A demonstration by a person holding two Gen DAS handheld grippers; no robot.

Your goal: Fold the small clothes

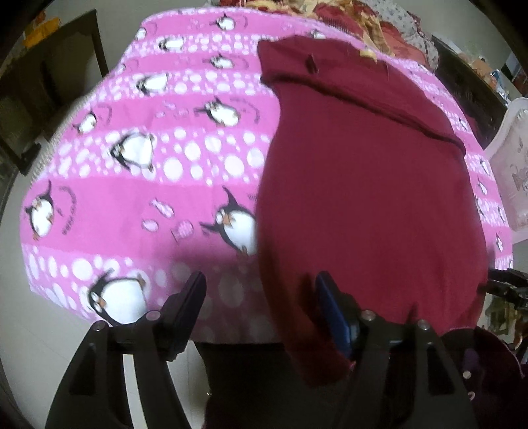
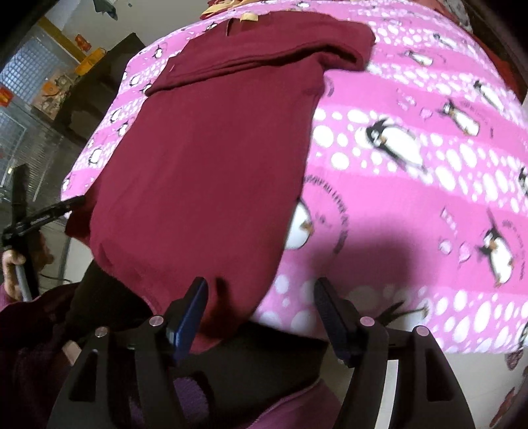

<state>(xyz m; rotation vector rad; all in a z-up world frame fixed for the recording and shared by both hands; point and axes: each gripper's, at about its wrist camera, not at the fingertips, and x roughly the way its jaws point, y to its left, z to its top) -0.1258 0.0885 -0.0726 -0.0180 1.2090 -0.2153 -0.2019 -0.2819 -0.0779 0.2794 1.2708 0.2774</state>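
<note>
A maroon garment lies flat on a pink penguin-print blanket, its near hem hanging over the front edge. Its far end is folded over. My left gripper is open at the garment's near left corner, with one finger over the cloth and the other over the blanket. In the right wrist view the garment lies on the blanket. My right gripper is open at the garment's near right corner. The left gripper also shows at the left edge.
A pile of red and yellow patterned cloth lies at the far end of the blanket. A white plastic chair stands to the right. Dark furniture stands to the left. The person's purple clothing is below the grippers.
</note>
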